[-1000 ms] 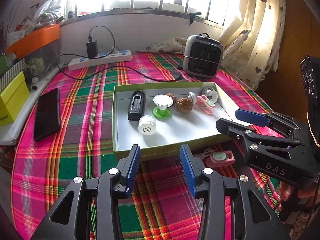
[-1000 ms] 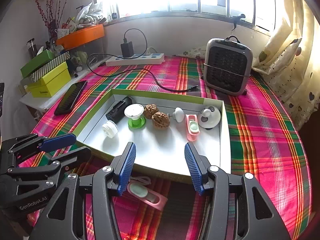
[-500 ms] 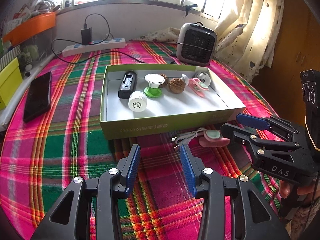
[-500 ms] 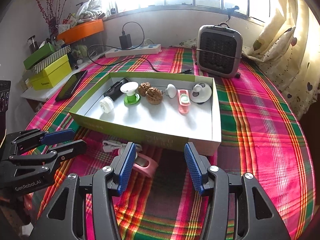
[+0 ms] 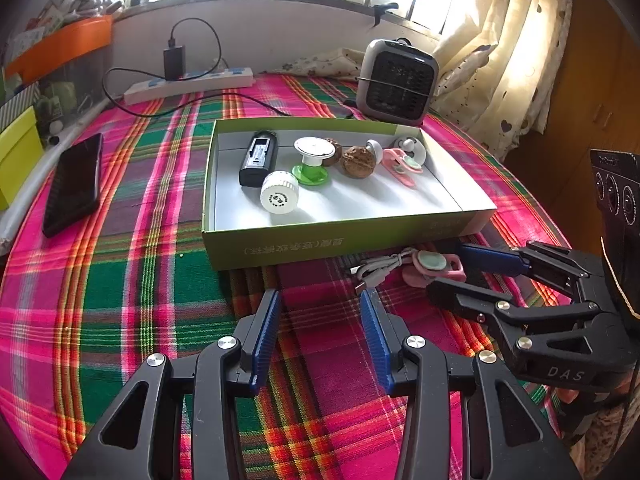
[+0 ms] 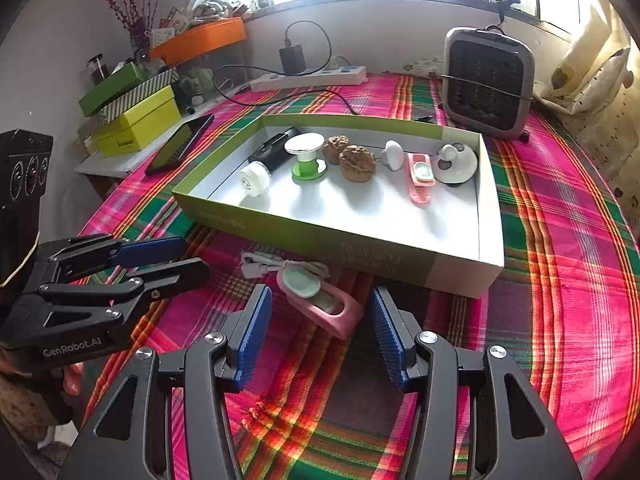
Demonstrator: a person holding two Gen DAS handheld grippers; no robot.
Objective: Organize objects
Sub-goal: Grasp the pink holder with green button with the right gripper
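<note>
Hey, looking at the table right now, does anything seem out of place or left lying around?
Yes. A pink oblong gadget with a mint-green round top and a bundled white cable lie on the plaid tablecloth, outside the green-sided open box where the other small items sit. Nothing looks spilled or broken.

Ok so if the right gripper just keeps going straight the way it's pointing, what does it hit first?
Most likely the pink clip-like gadget lying on the plaid tablecloth, just ahead of the right gripper and between its open fingers. The green box is behind it. Depth is uncertain.
</note>
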